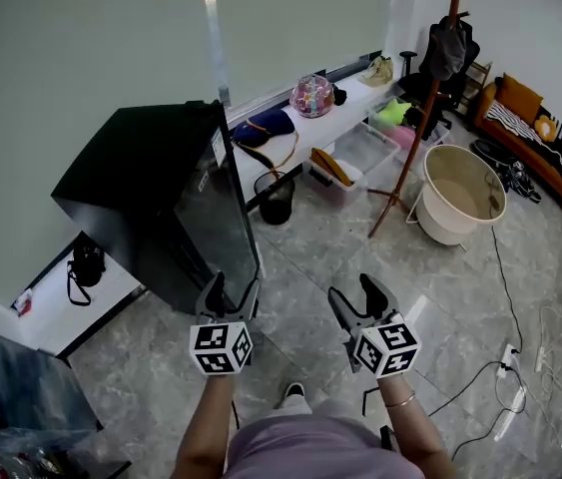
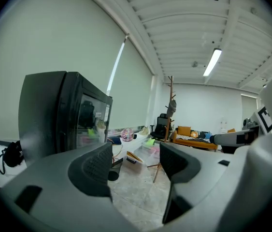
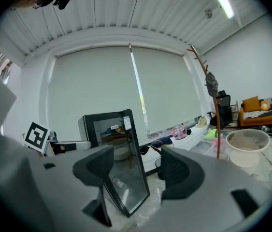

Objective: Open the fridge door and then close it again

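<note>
Grey stone-tiled floor fills a cluttered room. At the left, against the wall, stands the black fridge, upright, its tall glass door facing right across the floor and looking shut. The door's near edge lies just ahead of my left tongs, the closer pair, jaws apart and empty. My right tongs, likewise released, hold nothing, further right.
</note>
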Demonstrator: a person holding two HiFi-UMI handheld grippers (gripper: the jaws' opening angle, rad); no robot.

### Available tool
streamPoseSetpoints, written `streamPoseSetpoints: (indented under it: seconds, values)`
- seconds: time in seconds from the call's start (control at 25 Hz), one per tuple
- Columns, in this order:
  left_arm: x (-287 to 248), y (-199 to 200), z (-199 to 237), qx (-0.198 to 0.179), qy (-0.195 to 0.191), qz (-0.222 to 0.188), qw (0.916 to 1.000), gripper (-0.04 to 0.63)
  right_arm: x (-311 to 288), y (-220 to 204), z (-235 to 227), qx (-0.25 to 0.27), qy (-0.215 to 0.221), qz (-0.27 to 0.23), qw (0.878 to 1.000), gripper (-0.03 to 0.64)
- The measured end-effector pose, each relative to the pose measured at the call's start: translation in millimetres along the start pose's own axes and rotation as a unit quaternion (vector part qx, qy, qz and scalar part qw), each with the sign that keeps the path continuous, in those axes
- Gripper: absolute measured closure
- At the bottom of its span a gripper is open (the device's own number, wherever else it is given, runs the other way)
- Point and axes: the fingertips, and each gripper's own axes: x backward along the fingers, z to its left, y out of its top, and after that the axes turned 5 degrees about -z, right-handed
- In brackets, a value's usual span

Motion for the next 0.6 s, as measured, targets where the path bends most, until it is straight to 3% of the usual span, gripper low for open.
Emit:
streamPoseSetpoints:
  seconds: [0.28, 0.6]
  values:
    - [-23, 7, 25, 0.005, 0.033, -0.010, 0.9994, 0.258, -50, -1, -3, -0.004, 0.035, 0.014, 0.999, 0.260]
    - [-27, 1, 85, 0.023, 0.131, -0.017, 0.9909, 0.215, -141, -4, 25, 0.008, 0.144, 0.046, 0.988, 0.225]
